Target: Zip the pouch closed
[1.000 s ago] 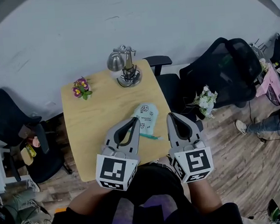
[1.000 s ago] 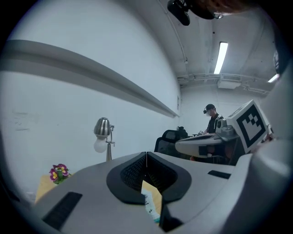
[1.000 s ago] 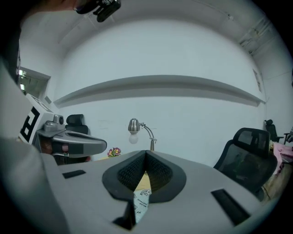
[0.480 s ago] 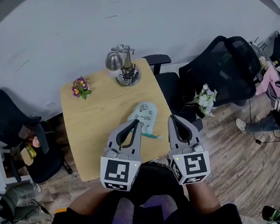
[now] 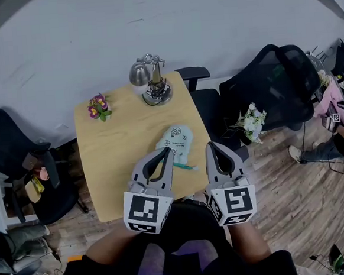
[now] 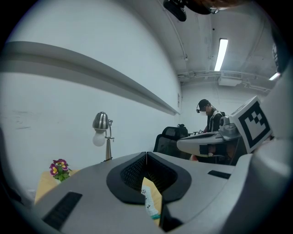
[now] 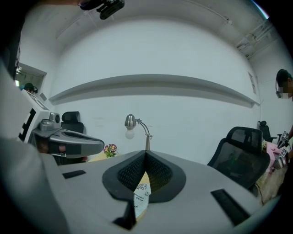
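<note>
A pale pouch (image 5: pixel 177 142) with small prints and a teal zipper edge (image 5: pixel 184 167) lies flat near the right front of the wooden table (image 5: pixel 111 150). My left gripper (image 5: pixel 167 149) hovers over the pouch's near left side, jaws shut and empty. Just right of the pouch, at the table's edge, my right gripper (image 5: pixel 211 144) is also shut on nothing. In the left gripper view the pouch (image 6: pixel 149 201) shows below the closed jaws of the left gripper (image 6: pixel 146 154). The right gripper view shows the pouch (image 7: pixel 141 194) under the shut right gripper (image 7: pixel 146 153).
A silver desk lamp (image 5: pixel 150 77) stands at the table's far edge and a small pot of purple flowers (image 5: pixel 99 107) at its far left. Black office chairs (image 5: pixel 274 84) stand right, another chair (image 5: pixel 10 155) left. White flowers (image 5: pixel 253 123) sit beside the table's right edge.
</note>
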{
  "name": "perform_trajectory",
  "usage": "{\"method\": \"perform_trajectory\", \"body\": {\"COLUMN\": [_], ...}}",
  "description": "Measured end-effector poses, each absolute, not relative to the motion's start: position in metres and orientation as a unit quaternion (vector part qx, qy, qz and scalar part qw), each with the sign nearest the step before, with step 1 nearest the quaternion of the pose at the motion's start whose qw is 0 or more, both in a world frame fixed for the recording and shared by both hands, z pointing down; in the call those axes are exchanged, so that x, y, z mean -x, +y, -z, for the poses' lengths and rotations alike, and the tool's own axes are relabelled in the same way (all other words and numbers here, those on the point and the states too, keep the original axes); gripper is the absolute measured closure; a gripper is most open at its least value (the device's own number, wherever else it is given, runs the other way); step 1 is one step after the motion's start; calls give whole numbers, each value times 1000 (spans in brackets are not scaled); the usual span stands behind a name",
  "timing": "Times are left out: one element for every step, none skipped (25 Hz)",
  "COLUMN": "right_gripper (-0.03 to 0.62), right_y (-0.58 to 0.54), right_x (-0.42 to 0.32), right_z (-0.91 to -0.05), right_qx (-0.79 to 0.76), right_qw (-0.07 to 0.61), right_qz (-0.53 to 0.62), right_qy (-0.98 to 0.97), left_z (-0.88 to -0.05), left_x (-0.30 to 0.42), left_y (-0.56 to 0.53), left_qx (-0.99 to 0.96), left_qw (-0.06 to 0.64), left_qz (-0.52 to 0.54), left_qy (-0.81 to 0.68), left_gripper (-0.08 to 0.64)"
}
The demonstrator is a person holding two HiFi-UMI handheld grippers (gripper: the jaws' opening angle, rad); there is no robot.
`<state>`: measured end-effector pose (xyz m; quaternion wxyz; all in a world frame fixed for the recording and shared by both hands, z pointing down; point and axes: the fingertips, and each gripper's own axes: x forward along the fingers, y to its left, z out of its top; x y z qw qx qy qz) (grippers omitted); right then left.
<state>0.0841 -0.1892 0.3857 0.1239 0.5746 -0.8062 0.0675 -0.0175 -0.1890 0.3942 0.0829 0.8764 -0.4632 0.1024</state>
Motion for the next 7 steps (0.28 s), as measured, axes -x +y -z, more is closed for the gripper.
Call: {"method": "perform_trajectory", "body": {"right_gripper": [578, 578, 578, 578, 578, 578, 578], "right_y": [-189, -188, -188, -188, -188, -188, -187], "right_x": [-84, -84, -85, -85, -85, -85, -86], "right_z": [-386, -386, -386, -386, -386, -386, -387], "right_qx": [-575, -575, -575, -575, -576, -576, -576], "right_qw": [125, 125, 125, 126, 127, 127, 128], "right_qz": [-68, -68, -68, -68, -68, -68, -68], "right_qy": [-806, -806, -805, -805, -805, -805, -804], "left_z": [-394, -394, -395, -395, -395, -395, -396], "left_x": [17, 17, 17, 17, 17, 17, 16], "left_y": [-189, -188, -188, -187, -187, -187, -187], "left_qx": [-876, -877, -877, -877, -877, -877, -877], "left_qw": [83, 84, 86, 87, 89, 90, 91], "left_qz": [-102, -102, -102, -102, -102, -102, -102], "left_qy": [-463, -463, -462, -462, -461, -461, -461], "left_gripper": [549, 548, 549, 549, 548, 548, 548]}}
